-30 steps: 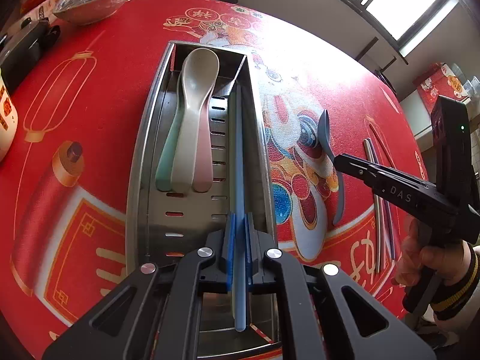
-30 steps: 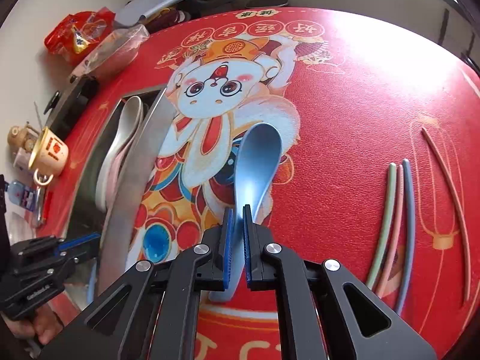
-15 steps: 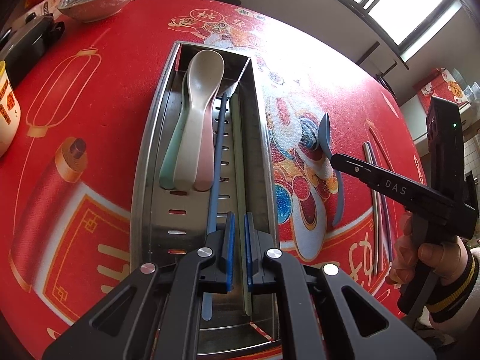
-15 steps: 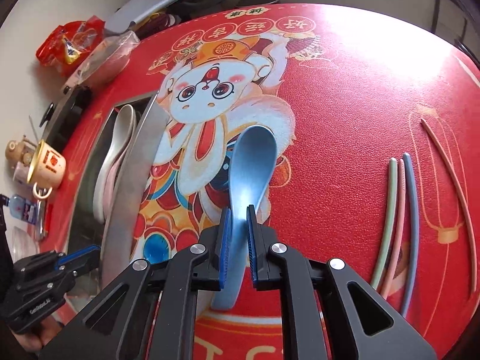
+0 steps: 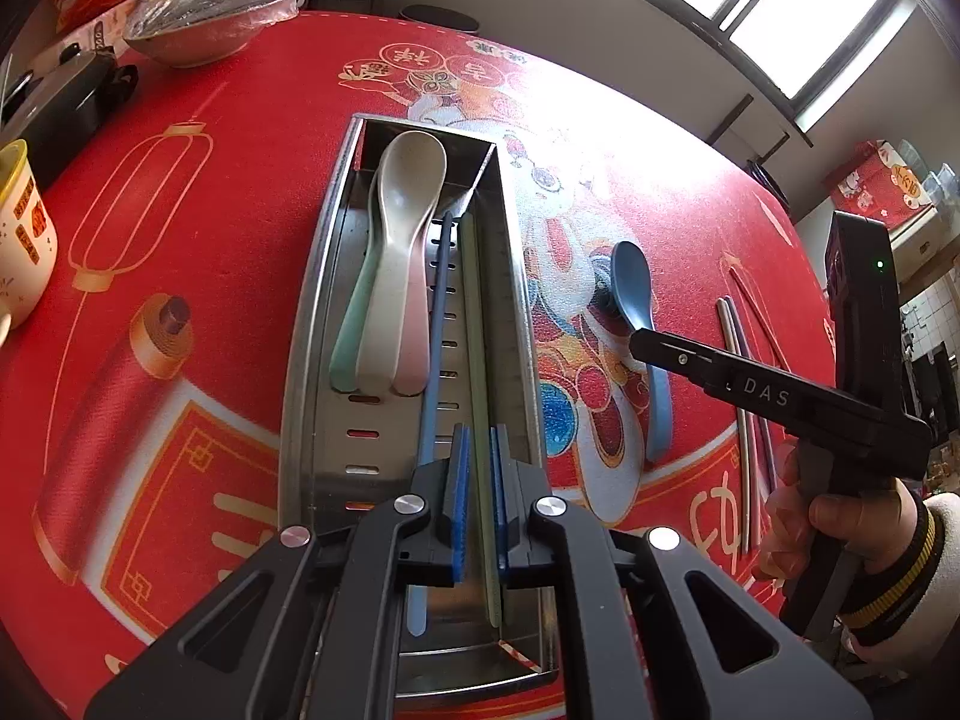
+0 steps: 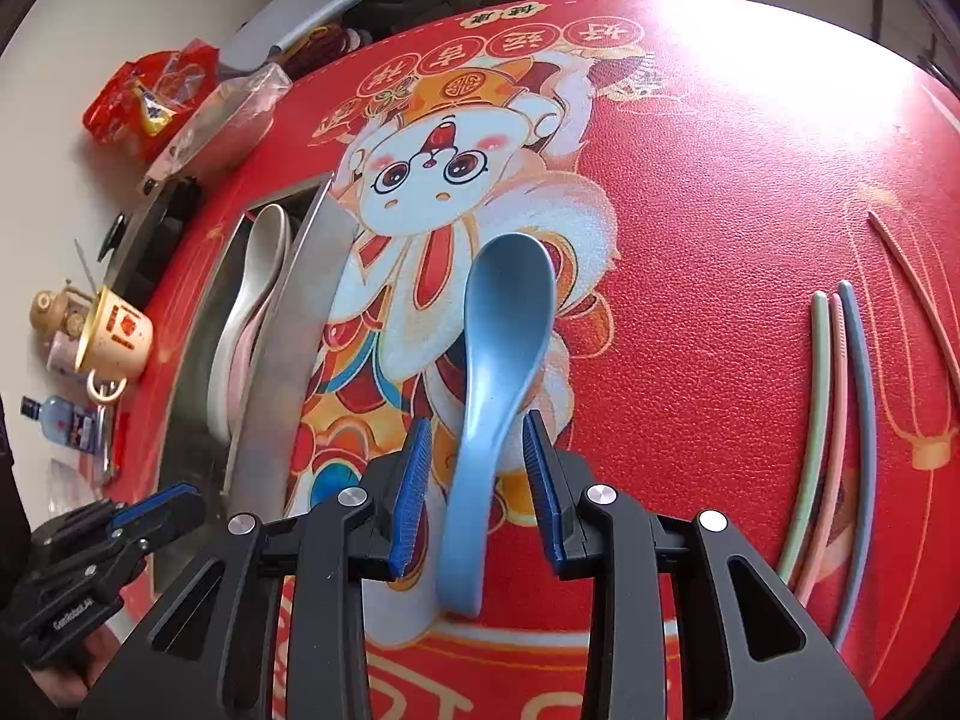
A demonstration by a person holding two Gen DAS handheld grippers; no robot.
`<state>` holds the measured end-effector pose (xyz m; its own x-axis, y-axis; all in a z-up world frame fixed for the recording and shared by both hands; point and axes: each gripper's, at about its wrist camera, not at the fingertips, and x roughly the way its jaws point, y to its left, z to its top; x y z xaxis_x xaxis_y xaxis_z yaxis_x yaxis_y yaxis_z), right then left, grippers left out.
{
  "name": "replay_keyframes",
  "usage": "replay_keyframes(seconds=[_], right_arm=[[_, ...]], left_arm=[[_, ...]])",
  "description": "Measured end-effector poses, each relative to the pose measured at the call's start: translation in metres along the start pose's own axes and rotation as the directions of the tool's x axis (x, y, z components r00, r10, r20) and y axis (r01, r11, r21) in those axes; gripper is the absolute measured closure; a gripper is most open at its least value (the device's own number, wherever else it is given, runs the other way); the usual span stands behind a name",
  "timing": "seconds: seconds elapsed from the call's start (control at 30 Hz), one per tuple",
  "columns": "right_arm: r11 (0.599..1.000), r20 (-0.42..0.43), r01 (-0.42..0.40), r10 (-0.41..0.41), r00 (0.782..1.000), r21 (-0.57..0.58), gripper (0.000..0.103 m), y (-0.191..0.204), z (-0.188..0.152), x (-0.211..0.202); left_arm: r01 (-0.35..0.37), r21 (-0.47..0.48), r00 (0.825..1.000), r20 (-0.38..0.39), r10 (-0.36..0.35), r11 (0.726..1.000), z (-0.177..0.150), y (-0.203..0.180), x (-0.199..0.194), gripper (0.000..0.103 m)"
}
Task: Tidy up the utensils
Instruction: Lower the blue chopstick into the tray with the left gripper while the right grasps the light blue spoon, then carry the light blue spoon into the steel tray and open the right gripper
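Note:
A steel utensil tray (image 5: 303, 324) lies on the red mat. It holds three stacked spoons (image 5: 399, 252), a blue chopstick (image 5: 435, 324) and a pale green chopstick (image 5: 477, 360). My left gripper (image 5: 477, 498) hovers over the tray's near end, open, with the green chopstick lying between its pads. A blue spoon (image 6: 501, 360) lies on the mat; my right gripper (image 6: 477, 486) is open with a finger on each side of its handle. The tray also shows in the right wrist view (image 6: 282, 360).
Several loose chopsticks (image 6: 834, 420) lie on the mat to the right of the spoon. A mug (image 6: 117, 336), a small bottle (image 6: 60, 417), a covered bowl (image 5: 204, 24) and snack bags (image 6: 150, 96) crowd the table's left and far edges.
My left gripper opened and let the blue chopstick drop into the tray beside the green one. My right gripper opened around the blue spoon's handle.

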<state>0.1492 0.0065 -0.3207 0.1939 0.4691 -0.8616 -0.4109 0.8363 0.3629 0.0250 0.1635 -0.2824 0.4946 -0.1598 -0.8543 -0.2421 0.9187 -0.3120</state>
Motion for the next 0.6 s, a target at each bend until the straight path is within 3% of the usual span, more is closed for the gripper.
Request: replay_keyframes(seconds=[0.1,0.23,0.4,0.6], right_arm=[[1.0,-0.015,0.007,-0.007,1.0,-0.001,0.073,0.001,0.0,0.004],[1.0,-0.036,0.011,-0.011,0.999,0.0,0.087,0.003,-0.002,0.008],[0.999,-0.025,-0.026,0.027,0.999,0.035,0.096,0.003,-0.001,0.004],[0.99,0.006,-0.102,0.102,0.995,0.096,0.096,0.005,0.004,-0.007]], left_arm=[[-0.019,-0.007,1.0,0.013,0.019,1.0,-0.001,0.004,-0.004,0.09],[-0.05,-0.018,0.998,0.033,0.051,0.999,-0.001,0.011,-0.011,0.084],[-0.075,-0.022,0.996,0.053,0.076,0.997,0.0,0.017,-0.017,0.076],[-0.095,-0.024,0.993,0.071,0.096,0.995,0.003,0.023,-0.023,0.066]])
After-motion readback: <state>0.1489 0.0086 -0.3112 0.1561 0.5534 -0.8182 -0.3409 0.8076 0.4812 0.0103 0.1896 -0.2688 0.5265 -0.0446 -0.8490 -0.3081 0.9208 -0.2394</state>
